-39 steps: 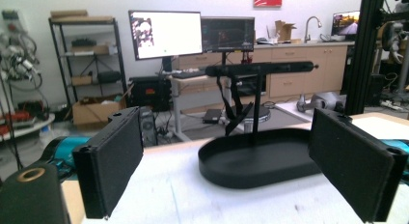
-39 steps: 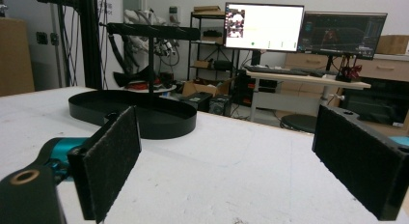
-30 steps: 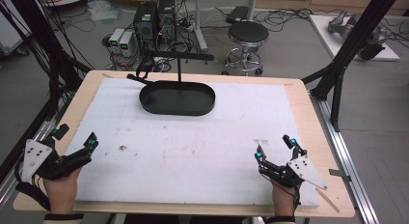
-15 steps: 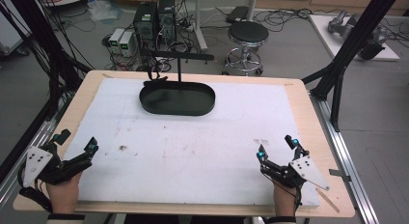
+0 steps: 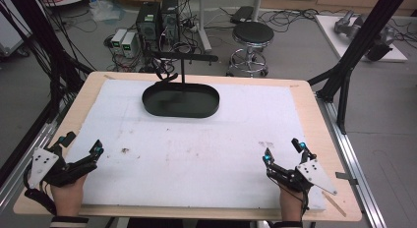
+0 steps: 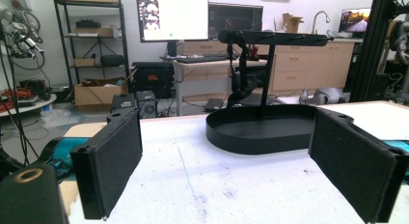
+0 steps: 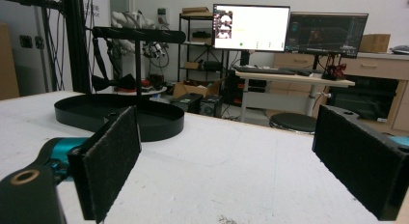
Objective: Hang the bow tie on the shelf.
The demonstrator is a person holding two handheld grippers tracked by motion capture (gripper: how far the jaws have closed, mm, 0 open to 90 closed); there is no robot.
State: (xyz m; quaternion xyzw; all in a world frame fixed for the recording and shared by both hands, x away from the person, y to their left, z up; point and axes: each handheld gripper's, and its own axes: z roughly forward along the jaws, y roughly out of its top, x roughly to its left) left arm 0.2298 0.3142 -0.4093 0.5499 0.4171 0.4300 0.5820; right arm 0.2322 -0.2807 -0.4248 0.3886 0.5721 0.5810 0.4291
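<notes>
A black oval tray [image 5: 196, 107] lies at the back middle of the white mat [image 5: 196, 154]. A T-shaped black stand [image 5: 183, 58] rises from it, and a black bow tie [image 7: 114, 82] on a strap hangs from its bar. My left gripper [image 5: 82, 143] rests open near the front left corner, nothing between its pads. My right gripper [image 5: 282, 150] rests open near the front right, also holding nothing. In the left gripper view the open left gripper [image 6: 231, 151] faces the tray [image 6: 263, 130]. In the right gripper view the open right gripper [image 7: 231, 147] has the tray [image 7: 120, 115] to its left.
The mat covers a wooden table [image 5: 319, 120]. Black frame posts [image 5: 351, 56] stand at the table's left and right sides. A stool [image 5: 252, 34] and computer towers [image 5: 157, 16] stand on the floor beyond the far edge.
My left gripper has slid slightly toward the near edge. The right gripper has hardly moved, and both remain open.
</notes>
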